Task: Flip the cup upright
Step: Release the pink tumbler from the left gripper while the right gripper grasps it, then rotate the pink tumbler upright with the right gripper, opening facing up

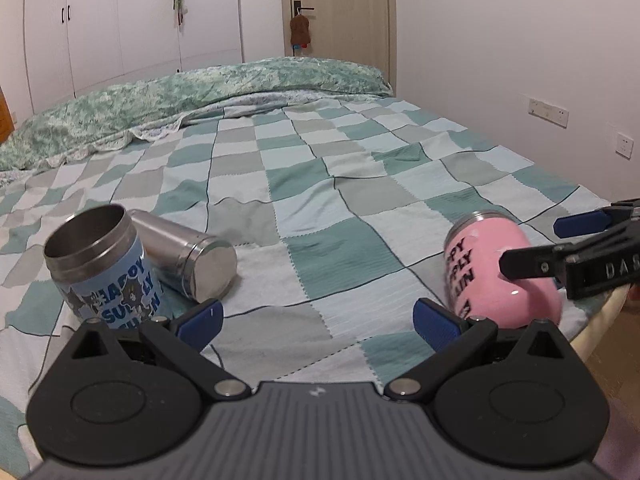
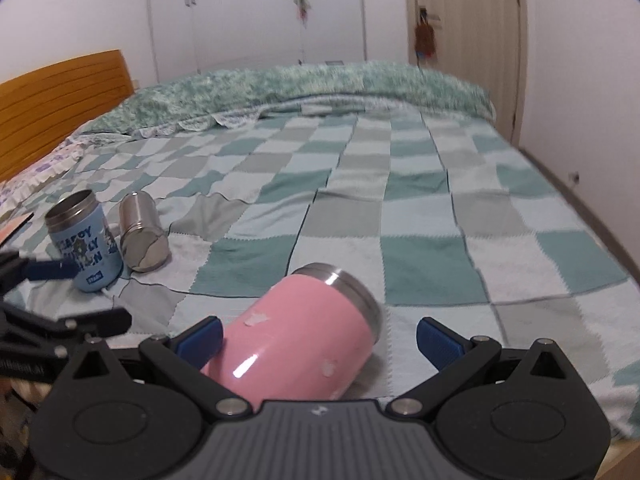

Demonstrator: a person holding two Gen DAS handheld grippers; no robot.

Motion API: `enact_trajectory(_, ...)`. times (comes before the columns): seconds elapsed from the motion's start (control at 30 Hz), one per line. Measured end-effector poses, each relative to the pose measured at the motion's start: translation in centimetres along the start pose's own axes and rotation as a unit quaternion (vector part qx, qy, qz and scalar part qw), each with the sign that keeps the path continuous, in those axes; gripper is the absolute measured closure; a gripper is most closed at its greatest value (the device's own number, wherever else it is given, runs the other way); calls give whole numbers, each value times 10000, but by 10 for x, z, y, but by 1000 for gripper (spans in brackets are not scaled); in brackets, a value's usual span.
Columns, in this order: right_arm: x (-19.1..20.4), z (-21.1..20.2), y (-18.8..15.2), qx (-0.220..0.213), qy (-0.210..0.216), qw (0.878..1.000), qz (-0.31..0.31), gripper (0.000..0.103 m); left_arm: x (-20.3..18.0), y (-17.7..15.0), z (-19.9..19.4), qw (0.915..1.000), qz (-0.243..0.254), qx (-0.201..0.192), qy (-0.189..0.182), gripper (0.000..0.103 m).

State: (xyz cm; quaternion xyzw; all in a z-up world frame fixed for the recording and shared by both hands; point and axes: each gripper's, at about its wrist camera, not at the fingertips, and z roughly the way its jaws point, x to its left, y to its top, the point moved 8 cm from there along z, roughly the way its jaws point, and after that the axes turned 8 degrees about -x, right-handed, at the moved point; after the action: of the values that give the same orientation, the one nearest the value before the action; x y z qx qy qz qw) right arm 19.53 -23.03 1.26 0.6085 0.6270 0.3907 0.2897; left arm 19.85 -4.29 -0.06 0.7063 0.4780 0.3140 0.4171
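Note:
A pink cup (image 2: 304, 328) lies on its side on the checked bedspread, steel rim pointing away to the right. It lies between the open fingers of my right gripper (image 2: 320, 338), close to the left pad; I cannot tell if it touches. In the left wrist view the pink cup (image 1: 500, 272) lies at the right with the right gripper's fingers (image 1: 560, 248) around it. A blue cup (image 1: 104, 268) stands upright at the left, just ahead of my open, empty left gripper (image 1: 318, 320). A plain steel cup (image 1: 192, 260) lies on its side beside it.
The bed's near edge (image 1: 600, 320) runs just right of the pink cup. A rumpled green quilt (image 1: 200, 92) lies along the far side. A wooden headboard (image 2: 60, 108) stands at the left. Wardrobes and a door stand behind.

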Motion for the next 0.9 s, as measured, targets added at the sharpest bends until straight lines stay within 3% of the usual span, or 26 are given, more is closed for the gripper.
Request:
enact_trajectory(0.17, 1, 24, -1, 284, -60, 9992, 262, 0, 9, -5, 8, 9999, -109, 9, -75, 0)
enact_trajectory(0.43, 0, 56, -9, 818, 238, 9906, 1068, 3, 12, -6, 17, 9997, -190, 19, -156, 0)
enact_trajectory(0.67, -11, 77, -12, 1138, 336, 9792, 1643, 11, 13, -4, 23, 9996, -255, 0, -149, 0)
enact_trajectory(0.9, -14, 70, -14, 944, 552, 9766, 1850, 14, 13, -5, 24, 9995, -278, 16, -129, 0)
